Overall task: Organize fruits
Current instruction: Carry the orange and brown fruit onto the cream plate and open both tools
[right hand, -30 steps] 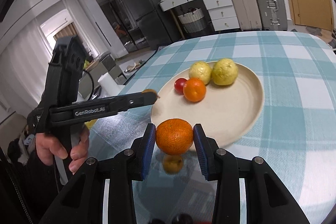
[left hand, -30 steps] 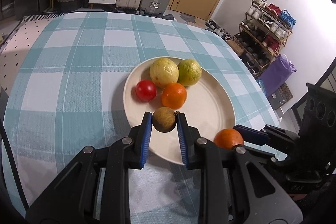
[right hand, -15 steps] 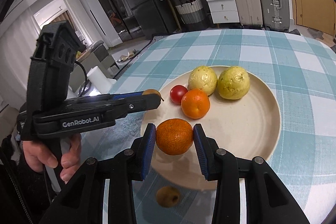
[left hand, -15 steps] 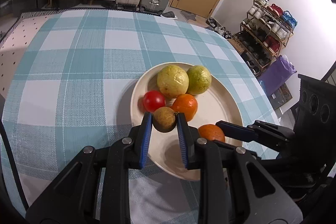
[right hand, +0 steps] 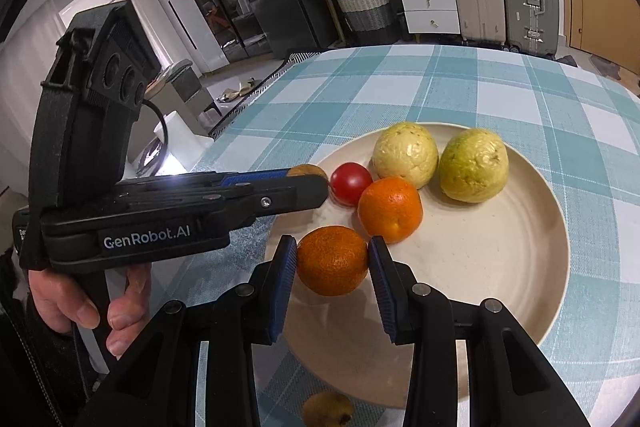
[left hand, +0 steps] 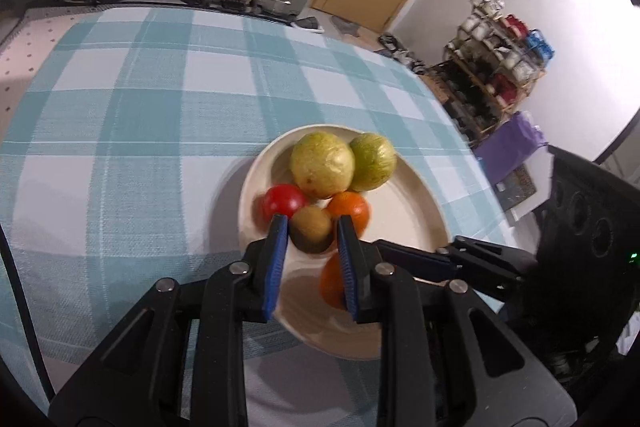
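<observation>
1. Fingers first: the left gripper (left hand: 311, 233) has its blue pads closed on a small brown kiwi-looking fruit (left hand: 311, 227), pinched about mid-body. The right gripper (right hand: 332, 261) is clamped the same way on a mandarin (right hand: 332, 259). Both are narrowed only to fruit width and both are loaded.

2. Just ahead of the left fingers sit a red tomato (left hand: 285, 201) and an orange (left hand: 348, 209), basically touching the brown fruit's far side as far as I can tell. Beyond those are two yellow-green guavas (left hand: 322, 165).

3. The right fingers hold the mandarin over the near part of the plate (right hand: 500, 267), just short of the orange. I can't tell if it's resting on the plate yet or a hair above.

4. My take on doing this well: lower each fruit until it's actually sitting on the plate, then open slowly. Round fruit rolls, so park it against a neighbour instead of dropping it.

5. Watch the two grippers, they're close together. I'd release one, back it out, then do the other.

6. There's one more small brown fruit (right hand: 328, 409) on the desk (right hand: 400, 87) below the right fingers, off the plate, so that's probably next.
</observation>
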Motion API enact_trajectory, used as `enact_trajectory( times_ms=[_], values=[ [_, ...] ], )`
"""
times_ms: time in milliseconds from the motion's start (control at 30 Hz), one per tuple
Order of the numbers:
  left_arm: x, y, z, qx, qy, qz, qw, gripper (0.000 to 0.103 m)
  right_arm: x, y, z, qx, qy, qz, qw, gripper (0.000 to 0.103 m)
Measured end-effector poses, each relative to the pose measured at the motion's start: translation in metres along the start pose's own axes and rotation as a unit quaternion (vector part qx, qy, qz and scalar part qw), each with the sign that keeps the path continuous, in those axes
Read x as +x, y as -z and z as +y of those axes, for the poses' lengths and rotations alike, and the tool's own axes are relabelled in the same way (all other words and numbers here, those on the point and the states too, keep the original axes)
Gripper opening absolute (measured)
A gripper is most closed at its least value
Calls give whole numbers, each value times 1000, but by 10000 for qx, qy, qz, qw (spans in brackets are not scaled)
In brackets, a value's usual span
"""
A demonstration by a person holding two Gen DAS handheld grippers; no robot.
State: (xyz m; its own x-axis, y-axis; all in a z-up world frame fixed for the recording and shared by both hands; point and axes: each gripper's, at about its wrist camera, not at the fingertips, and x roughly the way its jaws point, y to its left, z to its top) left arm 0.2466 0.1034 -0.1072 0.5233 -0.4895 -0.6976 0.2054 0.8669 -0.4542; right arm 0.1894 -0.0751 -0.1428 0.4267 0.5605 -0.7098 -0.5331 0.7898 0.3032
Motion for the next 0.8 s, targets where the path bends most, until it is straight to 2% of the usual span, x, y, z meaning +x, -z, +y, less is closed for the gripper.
enact_trajectory(
  times_ms=[233,333,500,600,667,733,800],
  values=[
    [-6,-6,-2,16,19,-89,10000,22,2,-6,5,-73,40,-54,10000,38],
    [-15,-5,-3,19,-12,-180,9998,22,-1,-7,8,-132,66,-78,9999,51],
    [-28,1,-7,38,-159,-260,9995,22,-19,-4,3,-84,116,-309,9994,53],
    [-37,7,-12,39,-106,-334,9994,23,-34,1,-4,34,94,-488,9988,57],
    [-42,12,-17,70,-157,-402,9990,27,-43,4,-9,104,173,-627,9978,64],
    [-48,17,-21,73,-150,-458,9988,32,-51,6,-14,212,213,-711,9970,65],
    [-52,22,-27,114,-187,-486,9986,33,-59,7,-19,281,234,-751,9965,65]
  ],
)
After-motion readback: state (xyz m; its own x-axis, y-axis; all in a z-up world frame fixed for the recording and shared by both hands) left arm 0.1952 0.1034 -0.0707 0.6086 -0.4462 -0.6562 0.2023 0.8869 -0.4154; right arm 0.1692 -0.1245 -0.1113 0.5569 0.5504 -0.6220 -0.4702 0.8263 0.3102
